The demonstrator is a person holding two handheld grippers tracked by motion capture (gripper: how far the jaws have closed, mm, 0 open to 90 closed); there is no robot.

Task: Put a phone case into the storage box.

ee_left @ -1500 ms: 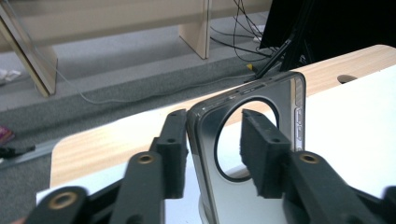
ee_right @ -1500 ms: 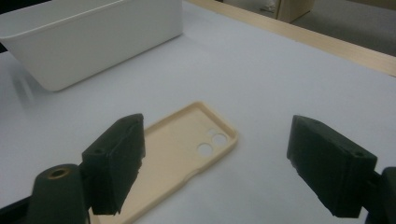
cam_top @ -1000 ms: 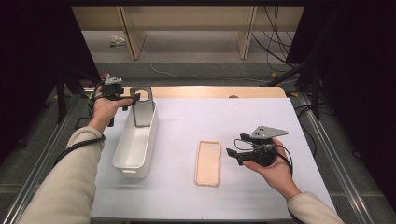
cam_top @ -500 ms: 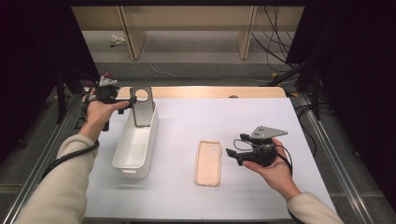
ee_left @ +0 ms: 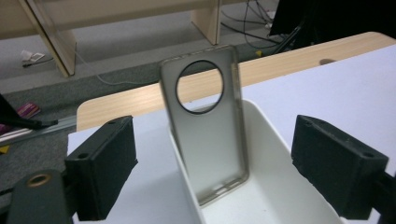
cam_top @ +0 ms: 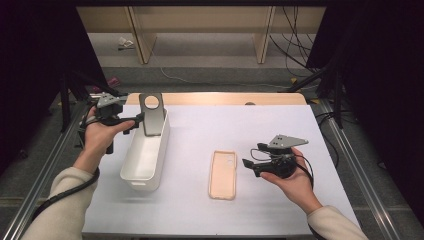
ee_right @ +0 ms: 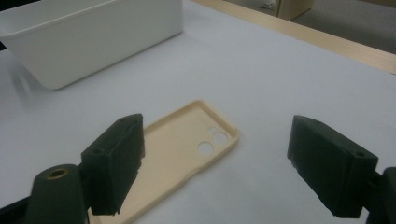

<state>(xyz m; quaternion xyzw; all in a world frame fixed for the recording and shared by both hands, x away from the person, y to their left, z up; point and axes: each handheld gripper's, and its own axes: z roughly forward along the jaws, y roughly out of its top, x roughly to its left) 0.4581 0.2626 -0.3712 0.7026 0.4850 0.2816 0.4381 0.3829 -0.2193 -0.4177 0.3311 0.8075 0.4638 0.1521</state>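
The grey case [cam_top: 152, 114] stands on end in the far end of the white bin [cam_top: 145, 156], leaning against the bin's far wall, round camera hole uppermost. The left gripper [cam_top: 134, 121] sits just left of it; its jaws have just been opening and now stand apart, nothing between the pads – the case lies beyond them, free.

The tan case [cam_top: 223, 174] lies flat on the table [cam_top: 210, 125], hollow side up, long axis running toward and away from the person. The right gripper [cam_top: 248, 164] hovers just to its right, jaws wide apart and pointing at it – this hand is plainly the nearer one. A pickup would approach across the short axis.

Hidden: the grey case's lower edge, behind the bin wall in the high view; whether it rests on the bin floor is best judged from the left gripper view.
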